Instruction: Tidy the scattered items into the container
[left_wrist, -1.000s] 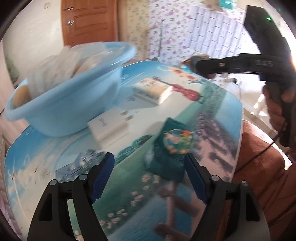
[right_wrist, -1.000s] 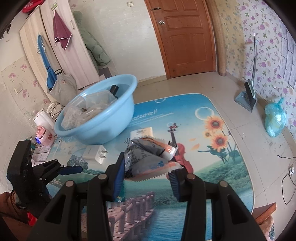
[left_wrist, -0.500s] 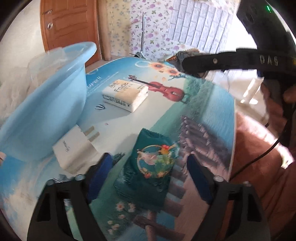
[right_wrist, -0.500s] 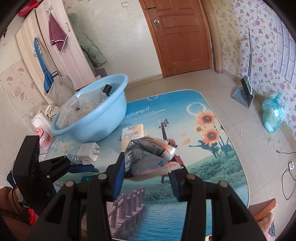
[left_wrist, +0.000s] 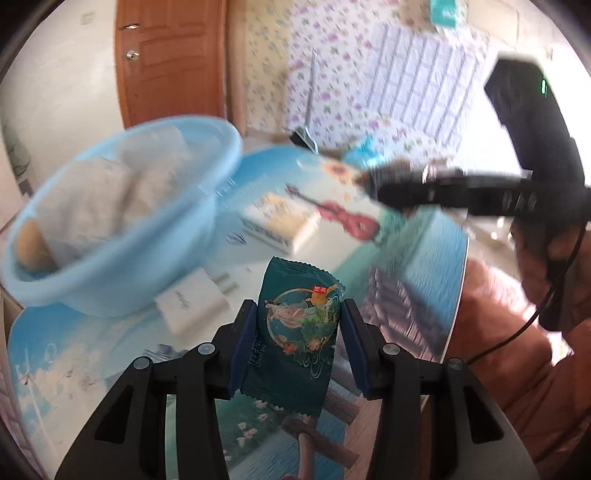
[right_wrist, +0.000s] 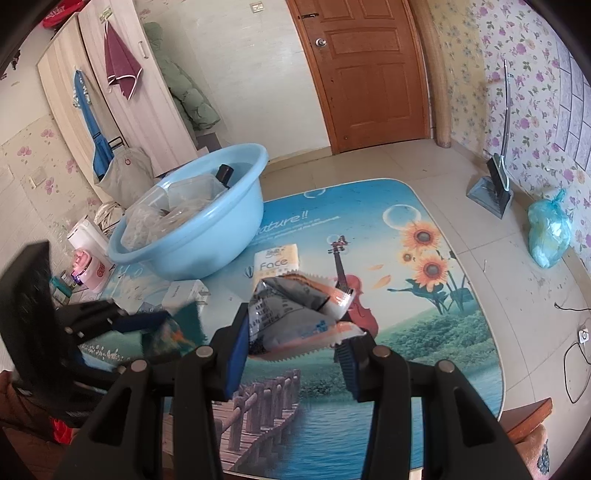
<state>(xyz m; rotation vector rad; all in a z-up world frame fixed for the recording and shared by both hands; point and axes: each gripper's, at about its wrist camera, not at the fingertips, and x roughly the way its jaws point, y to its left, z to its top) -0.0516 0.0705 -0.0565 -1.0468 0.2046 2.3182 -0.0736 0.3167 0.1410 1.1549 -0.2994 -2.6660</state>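
The left gripper is clamped on a dark green foil snack packet, holding it upright and lifted off the picture-printed table top. The right gripper is closed around a crumpled grey and orange snack packet, also held above the table. The round light blue plastic basin sits at the table's far left corner, filled with clear plastic bags and 1 dark object. Just beside the basin lie a white plug charger and a pale yellow tissue pack. The left view is blurred, so the basin's contents look indistinct there.
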